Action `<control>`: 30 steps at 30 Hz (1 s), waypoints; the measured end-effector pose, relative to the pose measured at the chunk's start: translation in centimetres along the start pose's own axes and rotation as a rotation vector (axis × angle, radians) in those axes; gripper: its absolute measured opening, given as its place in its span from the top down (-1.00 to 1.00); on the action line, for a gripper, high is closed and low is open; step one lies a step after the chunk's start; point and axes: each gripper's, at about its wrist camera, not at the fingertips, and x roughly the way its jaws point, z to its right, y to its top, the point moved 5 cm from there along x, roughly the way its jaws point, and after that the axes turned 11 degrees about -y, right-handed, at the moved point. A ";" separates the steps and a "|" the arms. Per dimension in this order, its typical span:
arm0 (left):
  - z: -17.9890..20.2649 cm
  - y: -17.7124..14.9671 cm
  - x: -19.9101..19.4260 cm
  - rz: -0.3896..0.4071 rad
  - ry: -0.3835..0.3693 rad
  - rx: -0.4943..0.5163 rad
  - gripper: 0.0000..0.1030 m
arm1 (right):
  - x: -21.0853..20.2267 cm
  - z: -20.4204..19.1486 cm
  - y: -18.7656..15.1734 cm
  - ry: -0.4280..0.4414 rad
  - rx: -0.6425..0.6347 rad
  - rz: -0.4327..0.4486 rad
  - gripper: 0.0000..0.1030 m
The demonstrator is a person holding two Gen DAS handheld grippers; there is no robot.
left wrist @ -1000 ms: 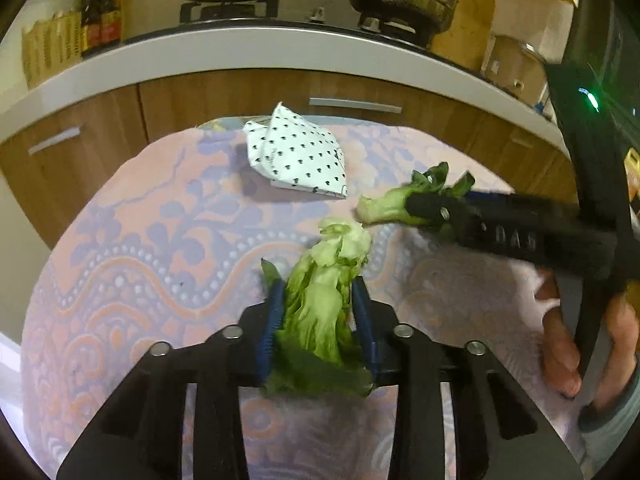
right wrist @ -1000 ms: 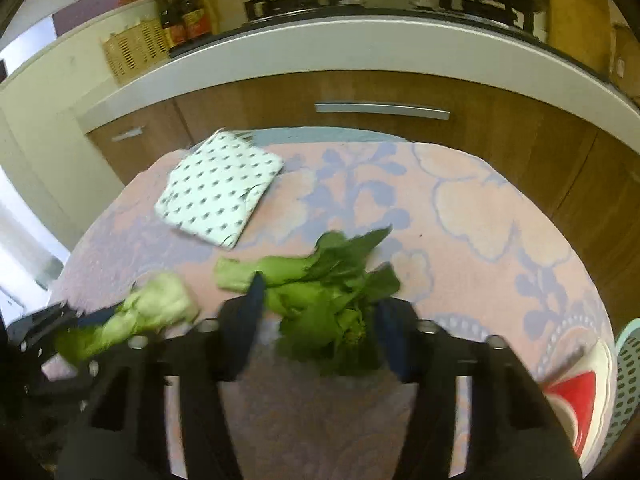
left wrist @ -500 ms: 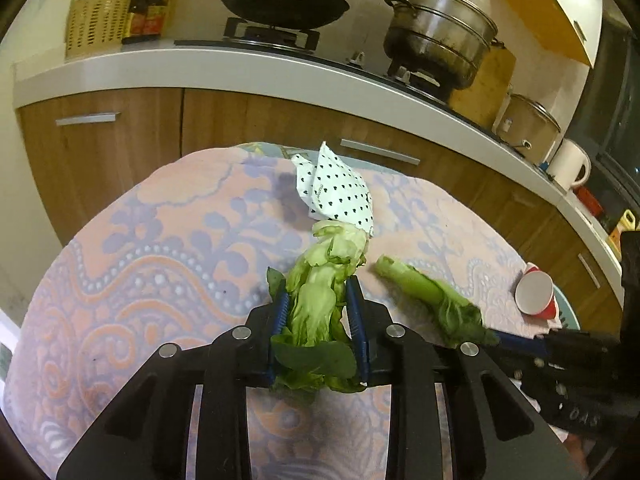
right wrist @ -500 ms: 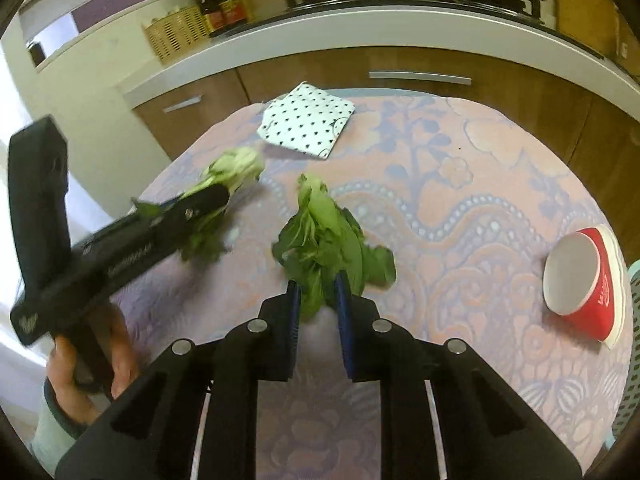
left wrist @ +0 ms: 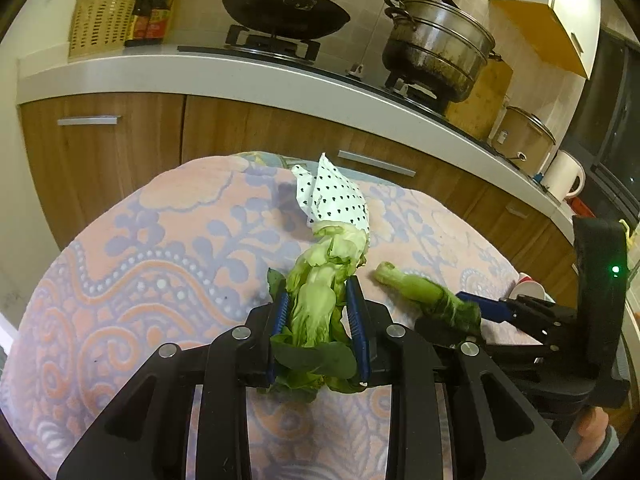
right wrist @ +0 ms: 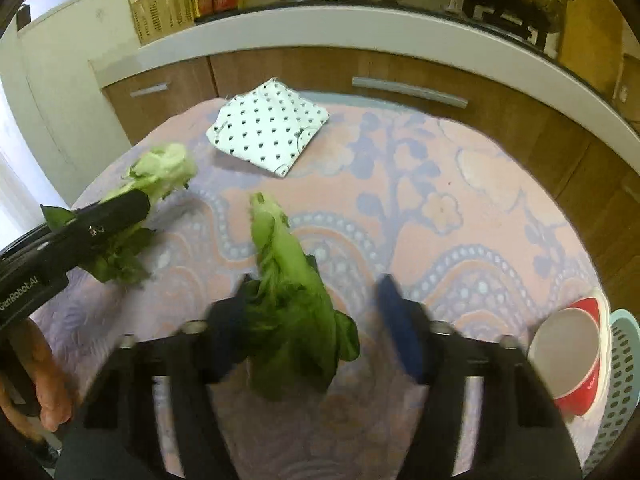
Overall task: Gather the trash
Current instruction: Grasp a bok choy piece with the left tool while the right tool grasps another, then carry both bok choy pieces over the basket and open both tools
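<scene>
Kitchen cabinets of brown wood and a white worktop with a black frying pan [left wrist: 280, 10] and a steel steamer pot [left wrist: 436, 46] stand behind a round bench [right wrist: 460, 208] covered in a pink and lilac patterned cloth. Over it, the left tongs [left wrist: 320, 328] are clenched on a pale green leafy vegetable scrap [left wrist: 320, 288], its stalk end pointing forward and clear of the cloth, seemingly so it can be carried off as trash. The right tongs [right wrist: 316, 320] stand spread wide, blurred, with a darker green vegetable stalk [right wrist: 288, 280] lying against the left pad only; whether it rests on the cloth or hangs there I cannot tell. A folded white paper packet with black dots [right wrist: 268, 132] lies flat near the far edge, untouched, likely another piece to gather. At the right rim a red paper cup with a white inside [right wrist: 568, 356] lies tipped beside a pale blue perforated basket [right wrist: 622, 380], probably the bin.
</scene>
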 end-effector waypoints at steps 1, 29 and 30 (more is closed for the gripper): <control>0.0 0.0 0.0 0.000 -0.001 0.003 0.49 | -0.1 0.0 -0.2 0.018 -0.001 0.001 0.64; 25.8 -1.4 3.8 -0.131 -0.350 0.307 0.48 | -17.7 24.7 -9.4 -0.244 0.455 0.267 0.71; 26.9 -1.7 4.4 -0.147 -0.360 0.317 0.48 | -17.8 25.8 -10.3 -0.257 0.482 0.262 0.71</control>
